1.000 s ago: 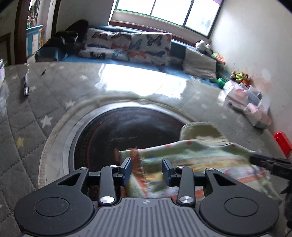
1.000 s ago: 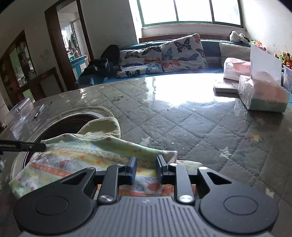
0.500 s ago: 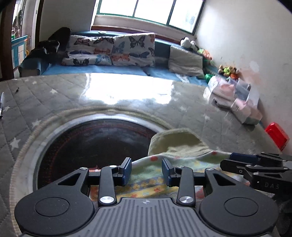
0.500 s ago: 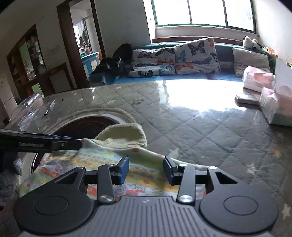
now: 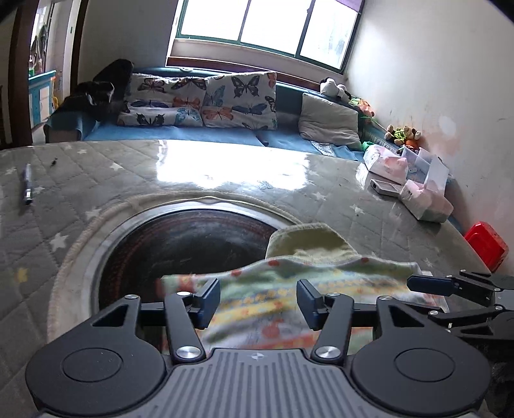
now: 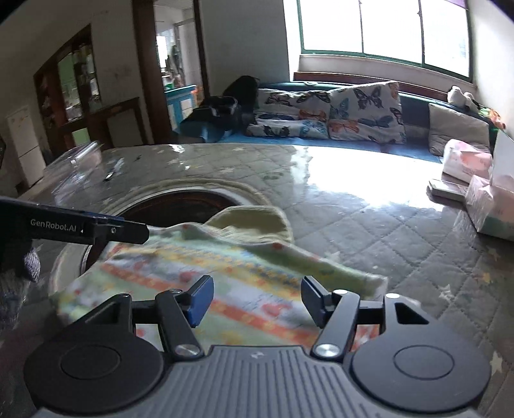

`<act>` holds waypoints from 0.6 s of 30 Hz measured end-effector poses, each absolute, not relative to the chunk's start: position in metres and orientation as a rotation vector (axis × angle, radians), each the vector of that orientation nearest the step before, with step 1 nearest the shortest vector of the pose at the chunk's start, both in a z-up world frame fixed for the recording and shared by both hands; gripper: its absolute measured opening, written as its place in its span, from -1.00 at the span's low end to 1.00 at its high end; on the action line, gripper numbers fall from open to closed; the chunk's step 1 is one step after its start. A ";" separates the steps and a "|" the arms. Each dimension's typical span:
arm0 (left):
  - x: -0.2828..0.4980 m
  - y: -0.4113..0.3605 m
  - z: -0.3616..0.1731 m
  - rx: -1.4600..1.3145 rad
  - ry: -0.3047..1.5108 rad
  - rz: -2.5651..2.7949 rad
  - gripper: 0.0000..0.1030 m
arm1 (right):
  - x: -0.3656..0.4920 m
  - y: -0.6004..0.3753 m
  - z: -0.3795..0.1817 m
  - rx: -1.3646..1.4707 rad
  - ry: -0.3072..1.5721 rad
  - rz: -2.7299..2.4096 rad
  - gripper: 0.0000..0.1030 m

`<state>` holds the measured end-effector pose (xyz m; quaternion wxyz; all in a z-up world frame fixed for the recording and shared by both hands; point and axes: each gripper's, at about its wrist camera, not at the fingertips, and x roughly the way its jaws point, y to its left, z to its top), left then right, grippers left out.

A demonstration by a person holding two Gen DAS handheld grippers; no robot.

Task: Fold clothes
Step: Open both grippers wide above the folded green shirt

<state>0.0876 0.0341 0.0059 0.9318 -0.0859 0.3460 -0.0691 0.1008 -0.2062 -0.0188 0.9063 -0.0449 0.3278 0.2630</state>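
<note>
the garment [image 5: 276, 299], a pale green knit with yellow and orange bands, lies on the table [image 5: 192, 173] half over the edge of the dark round inset [image 5: 180, 244], with a plain yellow-green part [image 6: 253, 222] bunched at its far side. its print is blurred in both views, and its near edge is hidden under the gripper bodies, so how it is folded there cannot be told. the left gripper [image 5: 258, 300] sits low over the cloth with jaws spread wide, nothing between them; whether the tips touch the fabric is unclear. the right gripper [image 6: 257, 299] is likewise wide apart over the cloth's right part, gripping nothing. in the left view the right gripper enters from the right edge, mostly cut off. a pen [image 5: 27, 188] lies far left on the quilted cover. tissue packs [image 5: 424, 199] stand at the table's right side, a red box [image 5: 486, 246] beyond, partly cut by the table edge. butterfly cushions [image 5: 205, 99] line the sofa under the window [image 5: 266, 25].
</note>
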 end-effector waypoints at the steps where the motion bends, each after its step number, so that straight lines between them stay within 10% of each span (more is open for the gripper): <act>1: 0.081 0.035 0.007 -0.171 0.706 -0.136 0.25 | 0.096 -0.205 -0.019 -0.093 0.676 0.551 0.38; 18: -0.003 0.037 0.010 -0.148 0.640 -0.117 1.00 | 0.034 -0.201 -0.022 -0.075 0.665 0.590 0.91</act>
